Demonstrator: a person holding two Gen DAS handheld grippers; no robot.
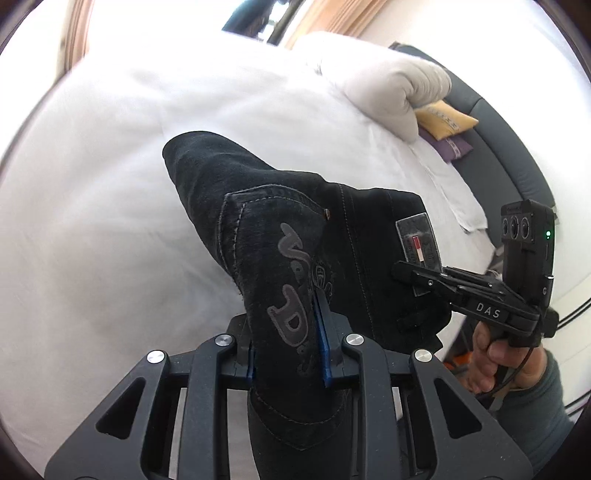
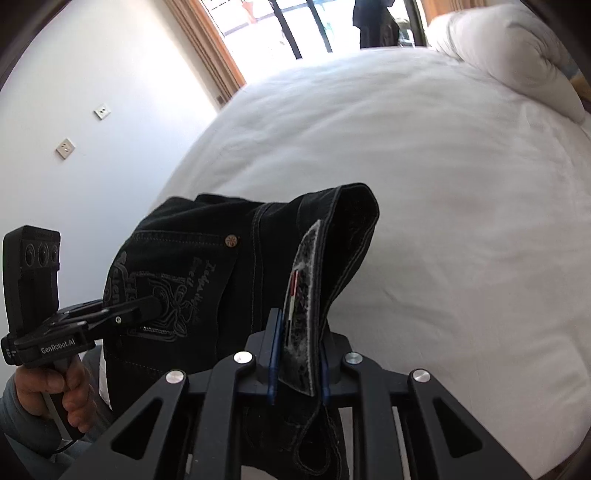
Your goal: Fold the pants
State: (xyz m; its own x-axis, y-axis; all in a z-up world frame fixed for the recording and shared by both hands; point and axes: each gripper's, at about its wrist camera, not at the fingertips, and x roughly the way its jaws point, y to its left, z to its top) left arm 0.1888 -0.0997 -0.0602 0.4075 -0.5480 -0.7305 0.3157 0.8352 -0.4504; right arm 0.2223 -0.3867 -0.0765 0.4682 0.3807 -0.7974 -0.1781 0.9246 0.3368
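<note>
Black jeans point(image 1: 288, 236) hang lifted above a white bed point(image 1: 110, 184), held at the waist end by both grippers. My left gripper point(image 1: 288, 354) is shut on the back pocket with grey lettering. My right gripper point(image 2: 297, 362) is shut on the waistband at the grey label patch point(image 2: 304, 295). In the left wrist view the right gripper point(image 1: 402, 271) pinches the label point(image 1: 417, 240). In the right wrist view the left gripper point(image 2: 155, 304) pinches the printed pocket of the jeans point(image 2: 192, 266). The legs hang out of sight below.
The white bed point(image 2: 424, 184) spreads under and beyond the jeans. A rolled white duvet or pillow point(image 1: 399, 85) lies at the head, with a yellow cushion point(image 1: 443, 120) and a purple one point(image 1: 448, 147). A grey headboard point(image 1: 509, 147) and a window point(image 2: 295, 26) stand beyond.
</note>
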